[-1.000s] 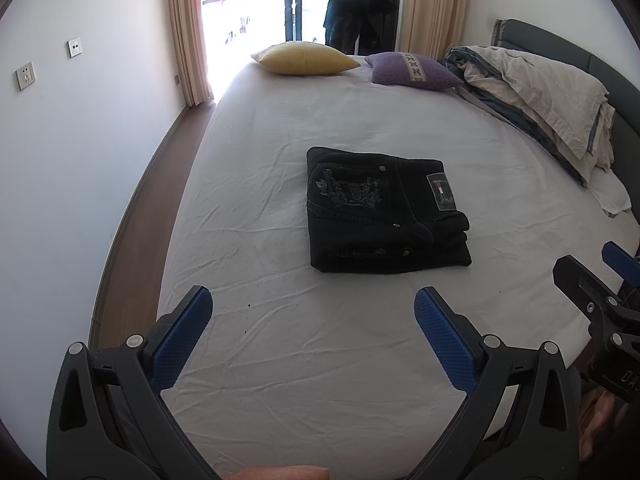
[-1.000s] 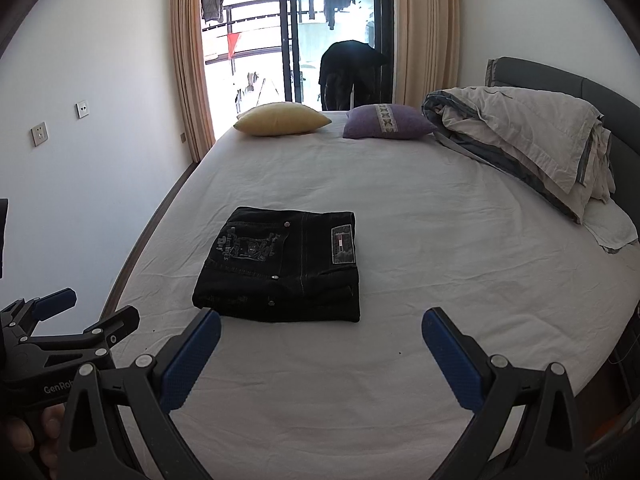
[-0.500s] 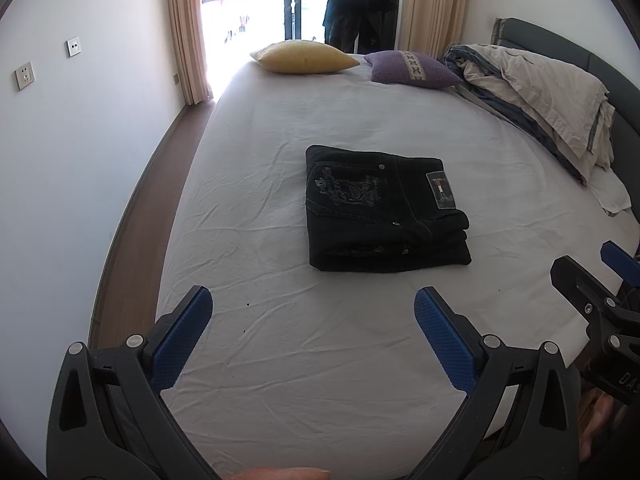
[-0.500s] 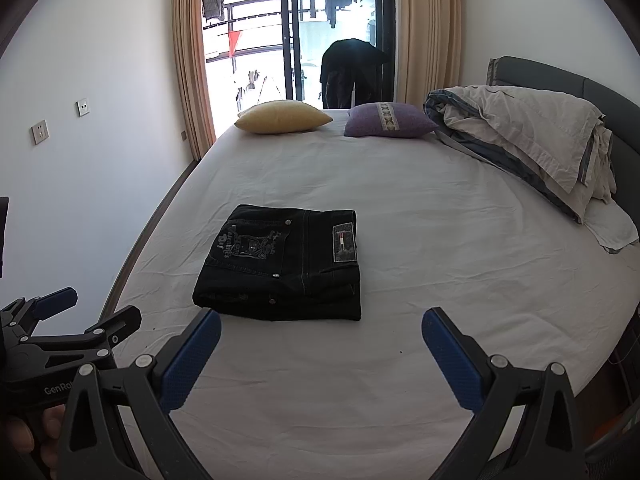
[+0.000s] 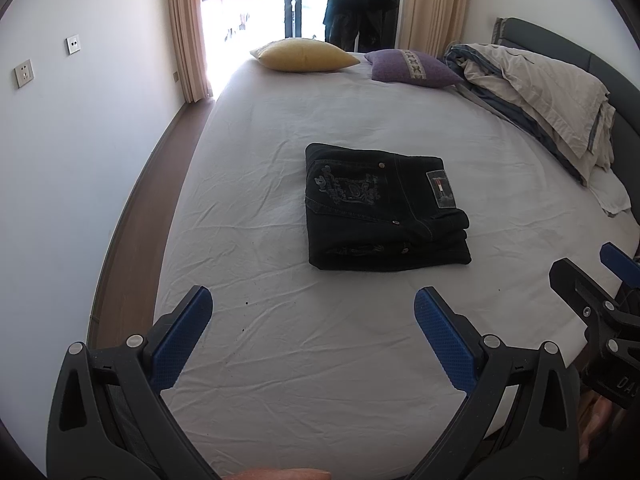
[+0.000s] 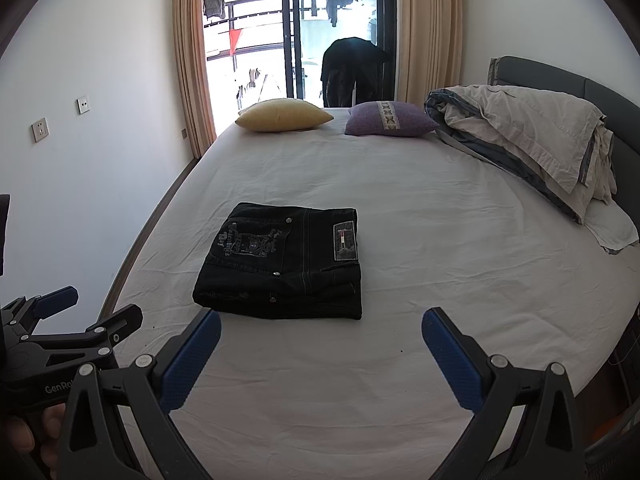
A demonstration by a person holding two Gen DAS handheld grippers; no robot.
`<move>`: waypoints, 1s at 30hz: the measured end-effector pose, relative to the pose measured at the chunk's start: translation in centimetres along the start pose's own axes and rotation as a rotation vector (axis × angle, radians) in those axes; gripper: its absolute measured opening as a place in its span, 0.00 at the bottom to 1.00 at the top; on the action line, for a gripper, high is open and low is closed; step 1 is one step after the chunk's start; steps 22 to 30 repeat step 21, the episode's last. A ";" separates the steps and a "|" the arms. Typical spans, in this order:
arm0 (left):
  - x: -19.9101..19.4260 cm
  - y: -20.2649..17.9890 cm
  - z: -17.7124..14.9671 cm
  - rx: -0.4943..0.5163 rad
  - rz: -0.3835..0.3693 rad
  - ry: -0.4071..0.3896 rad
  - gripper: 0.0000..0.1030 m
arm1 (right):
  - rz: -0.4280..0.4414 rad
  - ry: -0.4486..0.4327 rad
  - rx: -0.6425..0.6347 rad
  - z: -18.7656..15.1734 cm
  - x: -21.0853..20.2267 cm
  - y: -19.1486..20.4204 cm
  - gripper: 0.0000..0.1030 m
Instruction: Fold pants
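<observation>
- Pants (image 5: 380, 208): dark denim, laid on the bed as a compact rectangular stack of several layers, with the embroidered pocket and the waistband patch turned up. The layered edges are squared toward the near side. The fold is judged complete, since no leg or loose end is seen trailing from the stack.
- Position of pants (image 6: 284, 264): set near the middle of the bed, well apart from the cushions and the bedding, presumably so that open sheet is left on every side for folding.
- Bed (image 5: 320, 360): covered by a white sheet, lightly creased; used as the work surface.
- Left gripper (image 5: 312, 312): held over the near part of the bed, short of the pants and touching nothing. Its jaws are spread wide with nothing between them.
- Right gripper (image 6: 320, 332): likewise held short of the stack, its jaws wide apart and unloaded; the left blue pad is seen just in front of the near edge of the pants, though contact is not shown.
- Both tools are judged to be kept clear so that the finished stack is left undisturbed.
- Yellow cushion (image 5: 304, 54) and purple cushion (image 5: 412, 68): placed at the far end of the bed, by the balcony door.
- Bedding (image 5: 540, 92): heaped along the right side against the headboard, out of the work area.
</observation>
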State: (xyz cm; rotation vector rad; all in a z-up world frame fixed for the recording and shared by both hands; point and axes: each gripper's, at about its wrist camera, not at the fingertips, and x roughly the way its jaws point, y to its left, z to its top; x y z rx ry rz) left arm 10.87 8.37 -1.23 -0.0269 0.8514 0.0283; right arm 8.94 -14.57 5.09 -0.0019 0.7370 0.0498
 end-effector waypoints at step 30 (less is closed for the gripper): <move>-0.1 -0.1 -0.3 0.010 0.016 -0.011 1.00 | -0.001 0.008 0.001 -0.8 0.2 0.1 1.00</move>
